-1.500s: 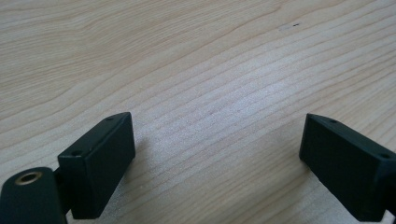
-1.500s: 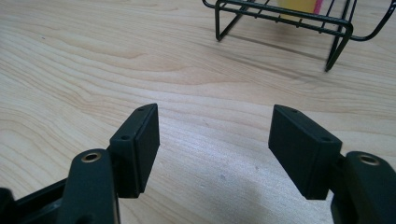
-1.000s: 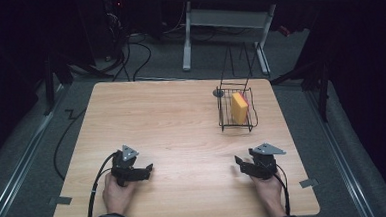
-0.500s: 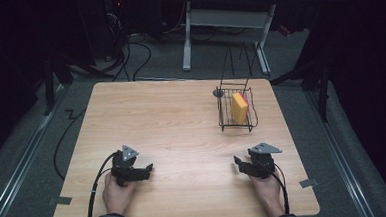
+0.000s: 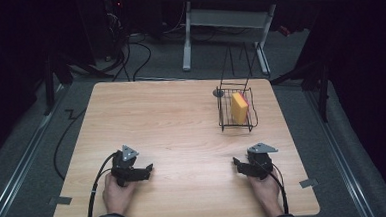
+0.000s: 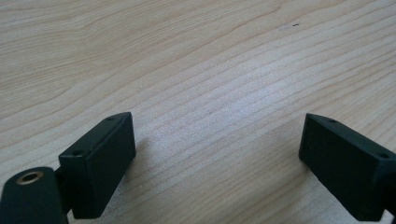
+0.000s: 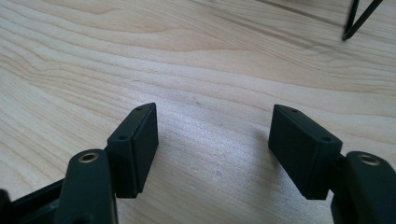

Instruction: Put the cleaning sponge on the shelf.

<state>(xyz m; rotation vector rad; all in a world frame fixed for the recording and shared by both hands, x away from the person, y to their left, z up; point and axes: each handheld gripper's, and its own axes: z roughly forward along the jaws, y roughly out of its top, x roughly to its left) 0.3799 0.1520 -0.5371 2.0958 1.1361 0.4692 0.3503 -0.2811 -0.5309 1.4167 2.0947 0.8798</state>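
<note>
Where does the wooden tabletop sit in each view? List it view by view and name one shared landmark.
High view: the wooden tabletop takes the middle, with dark floor around it and a wire basket on its far right part.
Left gripper view: it spreads across the picture, behind and between the open jaws of the left gripper.
Right gripper view: likewise, behind the open right gripper.
Shared landmark: the pale wavy wood grain.

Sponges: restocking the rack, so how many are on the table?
1: the yellow sponge stands on edge inside the wire basket, far right of the table. Another behind it could be hidden.
</note>
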